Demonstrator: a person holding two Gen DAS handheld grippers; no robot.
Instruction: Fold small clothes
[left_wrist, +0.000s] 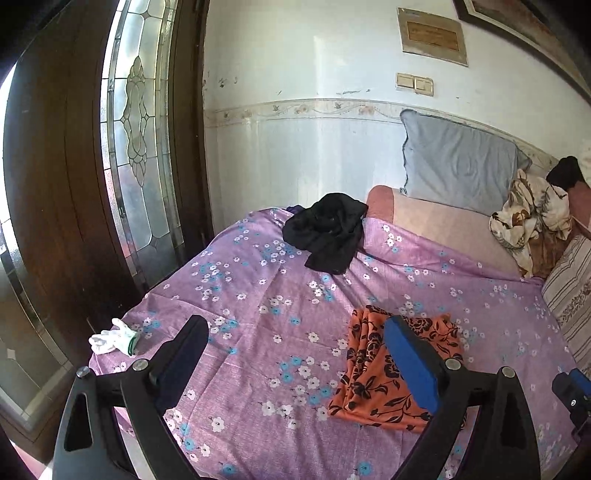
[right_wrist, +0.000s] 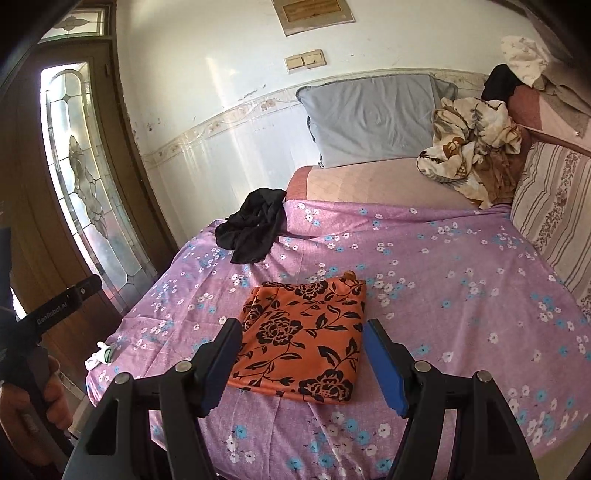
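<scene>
The orange cotton-like garment with black flower print (right_wrist: 303, 339) lies folded into a flat rectangle on the lilac flowered bedsheet (right_wrist: 461, 295). Left gripper (left_wrist: 295, 354) and right gripper (right_wrist: 303, 354) hover above it, jaws spread wide, holding nothing. A crumpled black garment (right_wrist: 255, 229) likely awaits folding.

Soft matt orange floral cloth (right_wrist: 303, 332) lies beyond the fingers (right_wrist: 384, 365) on a matt cotton-like purple sheet (right_wrist: 443, 277). The fingers look like matt black plastic with blue, possibly foam, pads.

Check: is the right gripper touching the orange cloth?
Apart. The right wrist view shows the right gripper open above the folded orange cloth, which lies flat on the bedsheet, pinched by neither finger.
</scene>
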